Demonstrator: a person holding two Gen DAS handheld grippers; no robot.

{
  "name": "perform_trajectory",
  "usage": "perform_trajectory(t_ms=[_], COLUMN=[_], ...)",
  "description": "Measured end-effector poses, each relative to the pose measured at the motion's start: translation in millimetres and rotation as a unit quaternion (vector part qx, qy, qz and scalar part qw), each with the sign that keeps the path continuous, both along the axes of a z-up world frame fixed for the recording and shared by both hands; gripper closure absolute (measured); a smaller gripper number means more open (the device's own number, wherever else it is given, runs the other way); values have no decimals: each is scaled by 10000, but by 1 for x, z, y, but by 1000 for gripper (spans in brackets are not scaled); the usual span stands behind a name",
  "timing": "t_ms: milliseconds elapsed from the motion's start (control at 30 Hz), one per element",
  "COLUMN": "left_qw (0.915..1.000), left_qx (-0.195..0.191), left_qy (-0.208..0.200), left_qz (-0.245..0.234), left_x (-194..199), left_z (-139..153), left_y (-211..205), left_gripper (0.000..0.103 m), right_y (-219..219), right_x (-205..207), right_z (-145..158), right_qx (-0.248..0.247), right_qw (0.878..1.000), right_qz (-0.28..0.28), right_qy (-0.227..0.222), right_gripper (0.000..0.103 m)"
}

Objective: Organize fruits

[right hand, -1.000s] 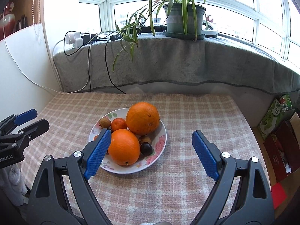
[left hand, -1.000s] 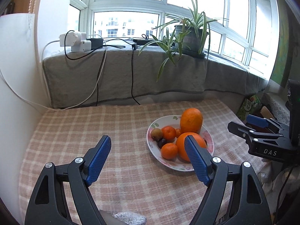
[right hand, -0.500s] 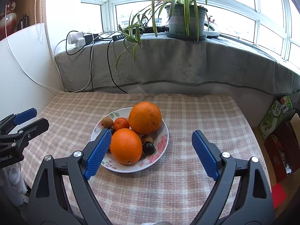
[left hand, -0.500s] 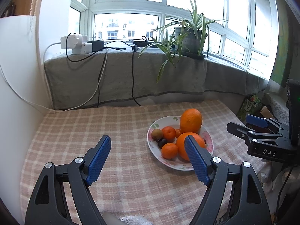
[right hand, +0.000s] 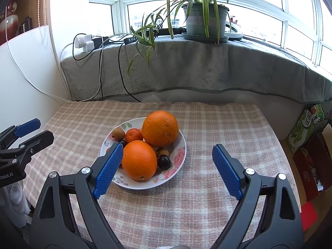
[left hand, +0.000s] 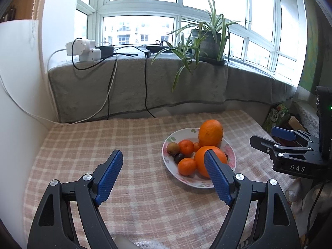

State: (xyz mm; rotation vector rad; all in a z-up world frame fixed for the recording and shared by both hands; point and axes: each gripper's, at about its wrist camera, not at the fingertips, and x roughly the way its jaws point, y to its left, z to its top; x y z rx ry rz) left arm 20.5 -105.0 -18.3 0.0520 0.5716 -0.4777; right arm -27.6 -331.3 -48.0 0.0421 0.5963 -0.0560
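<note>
A flowered plate sits on the checked tablecloth with two large oranges, small tangerines, brownish fruits and a dark plum. My right gripper is open and empty, held above the table just in front of the plate. My left gripper is open and empty, to the left of the plate. Each gripper shows at the edge of the other's view.
A grey-covered windowsill runs behind the table with a potted spider plant, power strips and hanging cables. A white wall panel bounds the left. Boxes stand on the floor past the table's right edge.
Both grippers have drawn back and risen slightly from the plate; the plate looks a little farther away. Both jaws stayed open.
</note>
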Motion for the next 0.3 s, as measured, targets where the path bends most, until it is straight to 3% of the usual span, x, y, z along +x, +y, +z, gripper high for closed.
perform_trajectory(t_ms=[300], left_qw=[9999], left_qx=[46], left_qy=[-120], left_qz=[-6], left_x=[-2], left_z=[0], left_y=[1], left_gripper=[22], right_y=[0], right_x=[1], right_z=[-1], right_qx=[10], right_qw=[10000], right_qz=[0], right_qy=[22], right_gripper=[13])
